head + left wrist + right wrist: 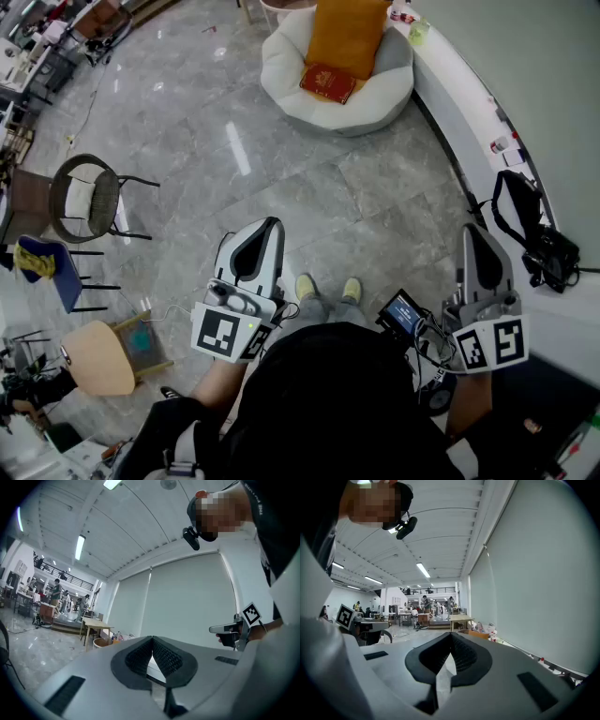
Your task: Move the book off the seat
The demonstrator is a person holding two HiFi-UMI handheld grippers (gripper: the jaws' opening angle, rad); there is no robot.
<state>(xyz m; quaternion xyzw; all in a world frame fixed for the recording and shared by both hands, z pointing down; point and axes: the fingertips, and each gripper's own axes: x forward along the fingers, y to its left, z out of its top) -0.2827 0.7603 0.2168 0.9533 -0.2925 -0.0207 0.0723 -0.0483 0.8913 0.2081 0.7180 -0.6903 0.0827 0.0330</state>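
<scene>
One red book and orange cushion on white seat

Large open workspace, half lab, half office: polished grey stone floor, high ceiling with strip lights, mezzanine railing. Worktables and people far off — roller blinds, stray chairs, white beanbag seat.
</scene>
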